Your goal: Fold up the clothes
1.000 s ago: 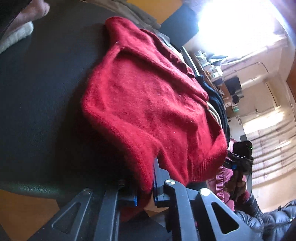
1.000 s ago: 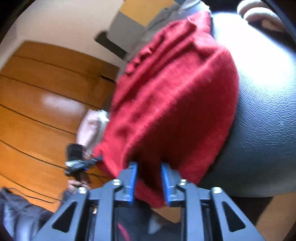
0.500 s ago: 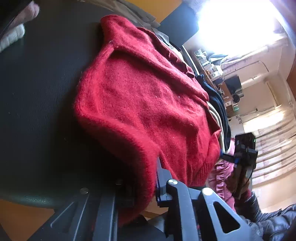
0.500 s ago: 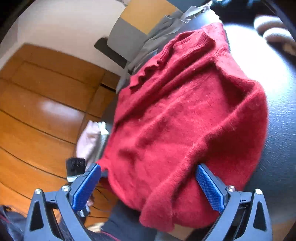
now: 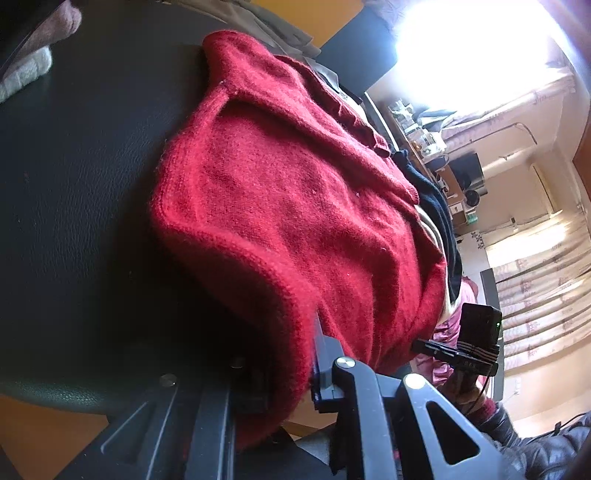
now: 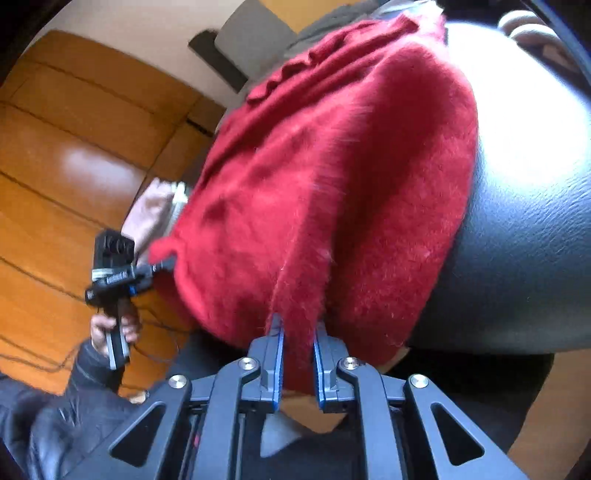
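A fuzzy red knit sweater [image 5: 295, 206] lies bunched on a black leather surface [image 5: 81, 184], its near edge hanging over the rim. My left gripper [image 5: 284, 373] is shut on that hanging edge; the cloth hides its left finger. In the right wrist view the same red sweater [image 6: 332, 177] drapes toward me, and my right gripper [image 6: 298, 354] is shut on a fold of its lower edge between the blue pads [image 6: 277, 354]. Each view shows the other gripper [image 5: 472, 343] held in a hand [image 6: 110, 325] beyond the sweater.
Dark and pale garments [image 5: 439, 218] are piled behind the sweater. Folded light knitwear [image 5: 26, 70] rests at the surface's far corner. A wooden floor [image 6: 66, 155] lies below, and a bright window [image 5: 480, 33] washes out the background. A person's dark sleeve [image 6: 59, 417] is at lower left.
My right gripper, wide open half a second ago, has closed again on the sweater's lower edge. The left gripper keeps its hold, and the sweater has shifted slightly.
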Tool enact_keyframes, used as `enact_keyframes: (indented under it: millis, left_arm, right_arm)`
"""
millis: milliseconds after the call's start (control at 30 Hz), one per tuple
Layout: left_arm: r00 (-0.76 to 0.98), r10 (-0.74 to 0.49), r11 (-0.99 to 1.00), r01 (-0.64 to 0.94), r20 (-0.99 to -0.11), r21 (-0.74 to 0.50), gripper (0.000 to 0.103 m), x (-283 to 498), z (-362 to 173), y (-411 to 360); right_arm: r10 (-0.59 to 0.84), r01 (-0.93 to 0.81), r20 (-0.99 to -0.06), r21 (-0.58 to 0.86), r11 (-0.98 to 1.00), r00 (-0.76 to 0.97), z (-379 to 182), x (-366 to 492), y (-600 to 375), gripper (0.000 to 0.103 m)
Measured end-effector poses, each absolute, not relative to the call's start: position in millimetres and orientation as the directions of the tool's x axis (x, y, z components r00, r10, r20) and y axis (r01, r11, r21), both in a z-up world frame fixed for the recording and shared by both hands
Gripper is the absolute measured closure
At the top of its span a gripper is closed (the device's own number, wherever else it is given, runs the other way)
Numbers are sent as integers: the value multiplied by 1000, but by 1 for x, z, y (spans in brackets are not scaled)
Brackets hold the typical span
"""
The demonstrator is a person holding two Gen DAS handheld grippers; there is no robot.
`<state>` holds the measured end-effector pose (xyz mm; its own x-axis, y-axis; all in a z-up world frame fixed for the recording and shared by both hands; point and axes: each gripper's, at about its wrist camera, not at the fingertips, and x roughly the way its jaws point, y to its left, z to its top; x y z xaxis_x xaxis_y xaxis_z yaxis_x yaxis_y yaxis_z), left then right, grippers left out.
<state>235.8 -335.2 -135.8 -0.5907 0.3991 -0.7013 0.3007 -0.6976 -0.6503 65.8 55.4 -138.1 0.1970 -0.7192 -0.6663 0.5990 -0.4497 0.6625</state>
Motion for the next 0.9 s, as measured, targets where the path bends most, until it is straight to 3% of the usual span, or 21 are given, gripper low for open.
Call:
enact_keyframes:
  millis: [133,267,400,533,633,800,900]
  left_arm:
    - [-572,389,-737,277,-722,-617,92,235,-131,-331]
    - [-578,441,-727,219,-687,-651,96,237,-118,-333]
    - [-593,500,-698,155,-631,-699,97,238,-103,-337]
    - [-679,516,-651,85,-522,-754,97,223,-76,-361]
    - [-715,503,-653,54,-486,-756,97,194,-61,-377]
    - [-690,464,-684,118,-555,-720,97,125,-78,-398]
    - [-637,465,-673,197,-615,-713,97,100,-112,-408]
  right_arm:
    - [-675,626,-699,640,-444,235,-143,66,51,87]
    - [-681,629,-666,678,-380,307,-135,72,43,94]
    - [-793,539,-531,780,-319,299,-119,57,46,94]
    - [-872,473,-422,838,-272,248,-105,29,47,94]
    - [-904,462,-381,848,-259,194,-93,1,43,94]
    - [-893,465,-443,808,-360,77,-90,-48,10,94]
    - [-865,426,-490,809,-405,108,-106,-65,0,92]
